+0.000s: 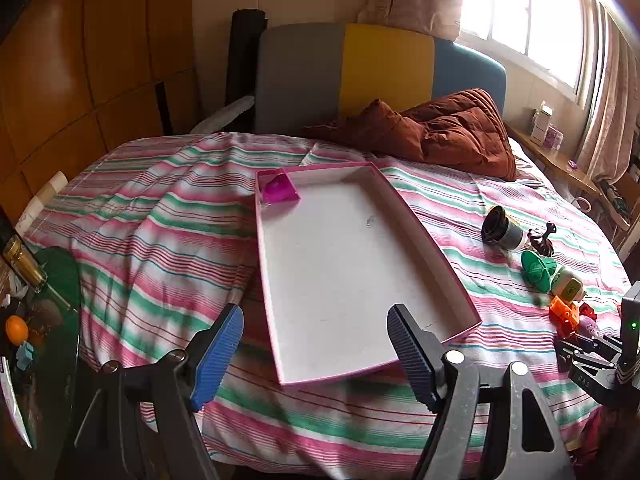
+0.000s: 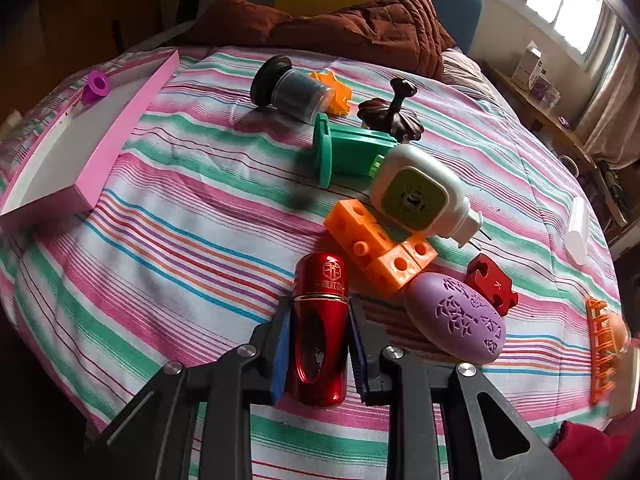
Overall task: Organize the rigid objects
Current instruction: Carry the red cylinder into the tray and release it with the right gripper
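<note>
My right gripper (image 2: 319, 344) is clamped on the red canister (image 2: 320, 330), low over the striped bedspread (image 2: 180, 240). Its long axis runs straight away from me along my fingers, cap end farthest. Orange block (image 2: 378, 246) and purple oval (image 2: 456, 316) crowd its right; open cloth lies left, up to the pink tray (image 1: 436, 240). My left gripper (image 1: 316, 354) stands released over the tray's near edge.

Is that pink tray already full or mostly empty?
Mostly empty: the pink tray holds only one small magenta piece in its far corner; the rest of its white floor is bare.
</note>
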### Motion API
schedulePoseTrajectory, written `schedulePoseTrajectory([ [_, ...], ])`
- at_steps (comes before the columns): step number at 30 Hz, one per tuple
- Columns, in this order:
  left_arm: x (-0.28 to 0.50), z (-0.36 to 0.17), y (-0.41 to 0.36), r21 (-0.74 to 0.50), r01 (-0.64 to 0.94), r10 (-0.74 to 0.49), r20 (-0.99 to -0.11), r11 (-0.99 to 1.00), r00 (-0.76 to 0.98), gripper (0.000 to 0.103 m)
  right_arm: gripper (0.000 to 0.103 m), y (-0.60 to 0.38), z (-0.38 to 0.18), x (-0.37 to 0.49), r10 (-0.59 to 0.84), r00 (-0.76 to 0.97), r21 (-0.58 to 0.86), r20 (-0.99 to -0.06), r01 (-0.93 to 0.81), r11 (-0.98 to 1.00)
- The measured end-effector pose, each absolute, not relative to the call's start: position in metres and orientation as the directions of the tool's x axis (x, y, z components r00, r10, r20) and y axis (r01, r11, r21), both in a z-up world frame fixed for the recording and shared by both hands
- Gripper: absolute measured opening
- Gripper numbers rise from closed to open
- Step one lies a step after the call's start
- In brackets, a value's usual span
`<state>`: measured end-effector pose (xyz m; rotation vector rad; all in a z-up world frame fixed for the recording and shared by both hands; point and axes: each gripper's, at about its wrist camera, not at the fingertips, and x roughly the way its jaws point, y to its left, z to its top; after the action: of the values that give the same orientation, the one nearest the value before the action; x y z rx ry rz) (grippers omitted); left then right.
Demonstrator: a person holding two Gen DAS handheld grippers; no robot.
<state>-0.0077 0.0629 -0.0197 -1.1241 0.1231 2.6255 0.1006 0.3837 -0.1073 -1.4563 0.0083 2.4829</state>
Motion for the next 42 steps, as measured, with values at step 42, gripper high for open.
schedulePoseTrajectory([
  [42, -0.030, -0.051, -0.025, -0.119, -0.115, 0.165, -0.768, -0.986, -0.619, 0.076, 0.026, 0.158, -0.067, -0.163, -0.245, -0.459, 0.237, -0.854, 0.076, -0.968],
])
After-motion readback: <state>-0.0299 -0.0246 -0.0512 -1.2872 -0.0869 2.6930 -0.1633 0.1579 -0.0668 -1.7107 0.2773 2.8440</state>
